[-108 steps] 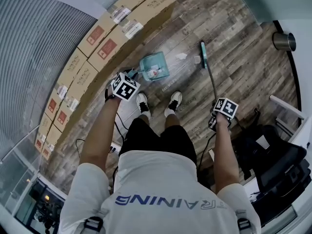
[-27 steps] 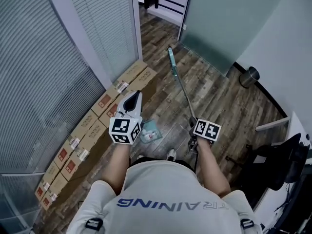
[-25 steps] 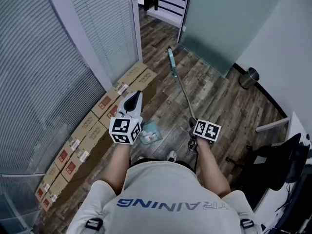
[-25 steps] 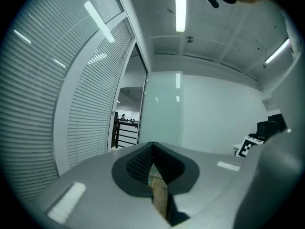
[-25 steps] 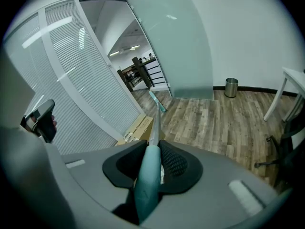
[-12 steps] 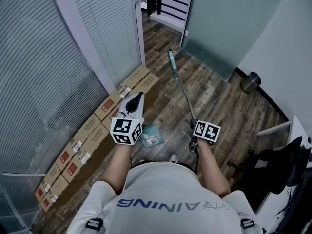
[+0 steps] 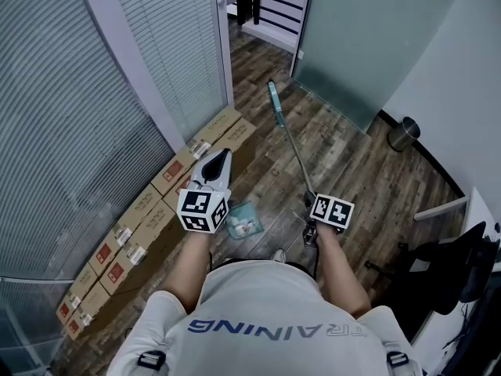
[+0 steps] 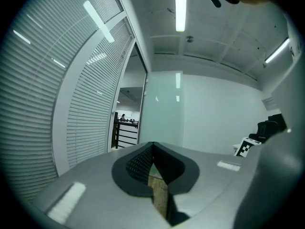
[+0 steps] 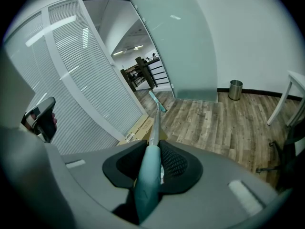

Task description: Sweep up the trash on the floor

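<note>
Grippers: two, each with one marker cube of black-and-white squares.
Left gripper [image 7: 218, 157]: jaws pressed together, with only a hairline slit between the pads in its own view.
Right gripper [image 7: 308, 202]: clamped on the teal handle of the broom [image 7: 291, 143].
Broom: one. Its metal shaft runs away from the person to a teal head [image 7: 273, 100] low by the frosted glass panel [image 7: 352, 37].
Dustpan [image 7: 244, 218]: one, teal, just beside the left cube in the head view and near a shoe [image 7: 278, 254]. Whether it rests on the wooden floor [image 7: 352, 178] cannot be told.
Boxes [image 7: 141, 218]: cardboard, lined along the blinds [image 7: 70, 131]. They overlap too much for an exact count.
Bin [image 7: 404, 134]: one, metal, by the white wall.
Chair [image 7: 442, 269]: one, black.
Writing: the shirt [image 7: 266, 319] reads "TRAINING", upside down to the head camera. The red squares and white labels on the boxes are too small to read.
Head view only: dustpan, boxes in full, shirt.
Left gripper view only: ceiling light strips [image 8: 180, 6].
Right gripper view only: the grip on the handle seen close up.
</note>
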`<control>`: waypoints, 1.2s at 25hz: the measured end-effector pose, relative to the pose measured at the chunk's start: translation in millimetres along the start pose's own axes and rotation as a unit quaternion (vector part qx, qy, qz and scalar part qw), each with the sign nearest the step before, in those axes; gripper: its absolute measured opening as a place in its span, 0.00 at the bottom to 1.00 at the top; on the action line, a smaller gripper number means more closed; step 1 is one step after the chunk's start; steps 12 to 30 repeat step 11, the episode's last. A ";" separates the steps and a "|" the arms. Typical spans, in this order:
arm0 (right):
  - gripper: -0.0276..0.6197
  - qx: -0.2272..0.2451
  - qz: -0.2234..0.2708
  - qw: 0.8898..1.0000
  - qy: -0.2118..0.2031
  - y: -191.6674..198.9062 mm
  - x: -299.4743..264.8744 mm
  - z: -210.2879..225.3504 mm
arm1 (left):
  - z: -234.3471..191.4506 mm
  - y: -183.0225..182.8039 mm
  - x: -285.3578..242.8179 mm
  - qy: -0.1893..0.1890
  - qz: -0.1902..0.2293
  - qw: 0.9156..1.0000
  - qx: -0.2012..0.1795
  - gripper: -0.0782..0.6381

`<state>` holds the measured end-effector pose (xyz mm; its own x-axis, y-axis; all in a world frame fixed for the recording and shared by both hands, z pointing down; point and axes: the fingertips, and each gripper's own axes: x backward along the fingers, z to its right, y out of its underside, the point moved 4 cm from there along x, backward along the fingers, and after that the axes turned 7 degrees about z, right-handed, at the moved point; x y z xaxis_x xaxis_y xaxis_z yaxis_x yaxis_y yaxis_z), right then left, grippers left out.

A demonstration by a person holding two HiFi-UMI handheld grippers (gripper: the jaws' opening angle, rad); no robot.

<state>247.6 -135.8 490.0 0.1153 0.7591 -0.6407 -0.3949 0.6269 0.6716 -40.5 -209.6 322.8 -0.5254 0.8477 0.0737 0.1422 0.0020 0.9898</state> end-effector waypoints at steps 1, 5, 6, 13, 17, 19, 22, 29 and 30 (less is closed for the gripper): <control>0.21 0.000 0.000 1.000 -0.001 -0.7 -0.8 -0.2 | 0.0 0.1 -1.3 0.000 0.000 1.000 0.000 0.11; 0.21 0.002 0.001 1.000 -0.004 -5.3 -3.1 -0.7 | -0.2 -1.2 -5.8 0.001 0.001 1.000 -0.001 0.11; 0.21 0.001 0.001 1.000 -0.005 -5.6 -3.4 -0.7 | -0.5 -1.4 -6.1 0.001 0.001 1.000 -0.001 0.11; 0.21 -0.001 0.003 1.000 -0.005 -5.6 -3.7 1.8 | 0.5 0.0 -6.4 0.001 0.000 1.000 0.000 0.11; 0.21 -0.001 0.003 1.000 -0.005 -5.6 -3.7 1.8 | 0.5 0.0 -6.4 0.001 0.000 1.000 0.000 0.11; 0.21 -0.001 0.003 1.000 -0.005 -5.6 -3.7 1.8 | 0.5 0.0 -6.4 0.001 0.000 1.000 0.000 0.11; 0.21 -0.001 0.003 1.000 -0.005 -5.6 -3.7 1.8 | 0.5 0.0 -6.4 0.001 0.000 1.000 0.000 0.11; 0.21 -0.001 0.003 1.000 -0.005 -5.6 -3.7 1.8 | 0.5 0.0 -6.4 0.001 0.000 1.000 0.000 0.11; 0.21 -0.001 0.003 1.000 -0.005 -5.6 -3.7 1.8 | 0.5 0.0 -6.4 0.001 0.000 1.000 0.000 0.11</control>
